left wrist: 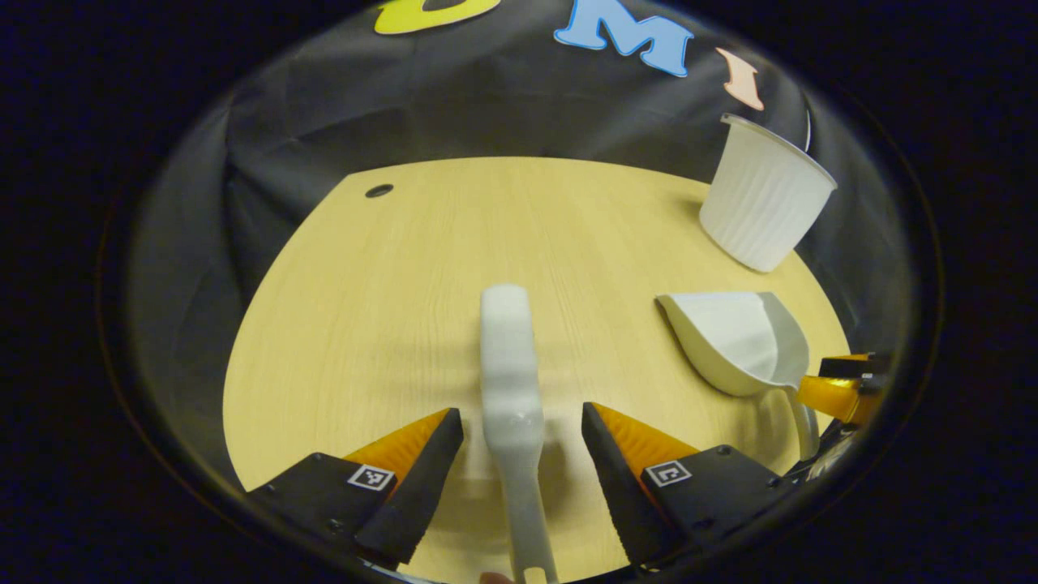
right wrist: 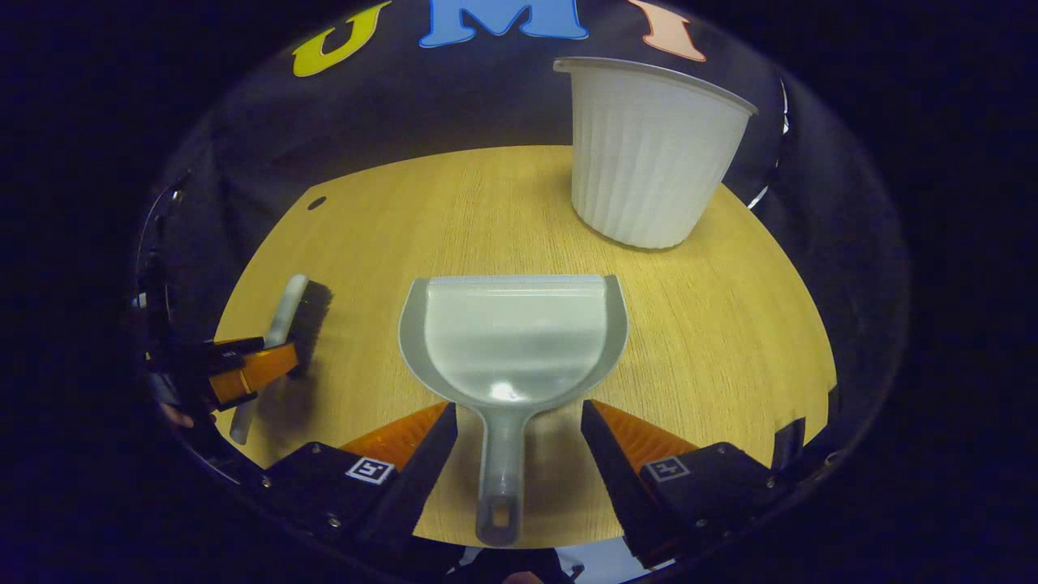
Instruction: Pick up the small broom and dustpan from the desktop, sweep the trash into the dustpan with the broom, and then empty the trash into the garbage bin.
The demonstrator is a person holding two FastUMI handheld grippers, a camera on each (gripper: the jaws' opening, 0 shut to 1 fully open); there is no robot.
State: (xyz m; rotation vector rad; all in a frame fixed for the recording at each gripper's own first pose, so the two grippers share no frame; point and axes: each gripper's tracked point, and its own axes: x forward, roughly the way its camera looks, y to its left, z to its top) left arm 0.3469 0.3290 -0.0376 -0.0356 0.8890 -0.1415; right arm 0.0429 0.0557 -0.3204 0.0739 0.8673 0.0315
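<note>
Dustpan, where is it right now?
In the right gripper view the dustpan lies on the wooden desktop, its handle between the open right tongs, the white bin beyond.

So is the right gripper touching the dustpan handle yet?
Apart. In the right gripper view, bare desk shows between each finger of the right gripper and the dustpan handle.

In the left gripper view, the broom (left wrist: pixel 512 389) lies on the desktop (left wrist: pixel 389 308) at lower centre, between the left gripper (left wrist: pixel 523 442) fingers. The dustpan (left wrist: pixel 742 341) lies to its right; the garbage bin (left wrist: pixel 762 203) stands behind it, upper right. In the right gripper view, the dustpan handle lies between the right gripper (right wrist: pixel 519 442) fingers.
</note>
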